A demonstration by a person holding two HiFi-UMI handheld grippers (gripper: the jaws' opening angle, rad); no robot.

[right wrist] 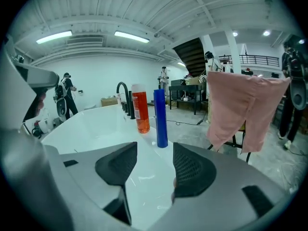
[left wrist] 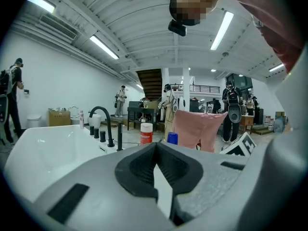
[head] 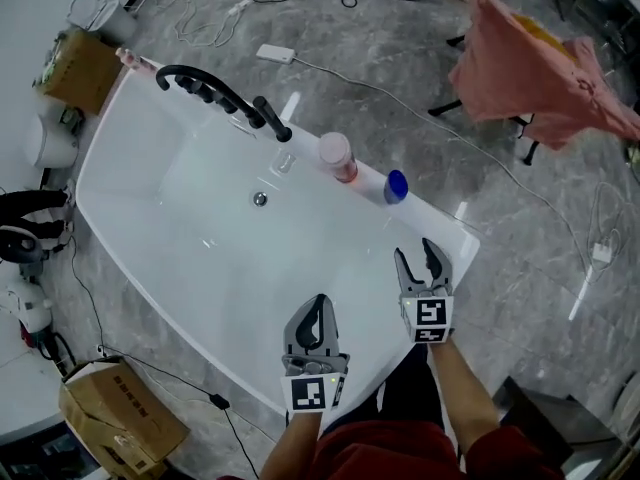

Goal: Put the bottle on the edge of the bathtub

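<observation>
A tall blue bottle [head: 396, 186] [right wrist: 160, 117] stands upright on the far rim of the white bathtub [head: 452, 236]. An orange bottle [head: 338, 157] [right wrist: 140, 110] with a white cap stands beside it. My right gripper [head: 416, 260] [right wrist: 153, 158] hovers over the tub's near right corner, a short way back from the blue bottle. It is open and nothing is between its jaws. My left gripper [head: 317, 310] [left wrist: 157, 166] hangs over the tub's near rim with its pads together and nothing in them. In the left gripper view both bottles [left wrist: 146, 133] show small beyond the jaws.
A black faucet [head: 215, 93] with several knobs runs along the far rim left of the bottles. A pink cloth [head: 540, 63] hangs on a rack at the upper right. Cardboard boxes [head: 120, 413] and cables [head: 480, 148] lie on the grey floor. People stand far off in the gripper views.
</observation>
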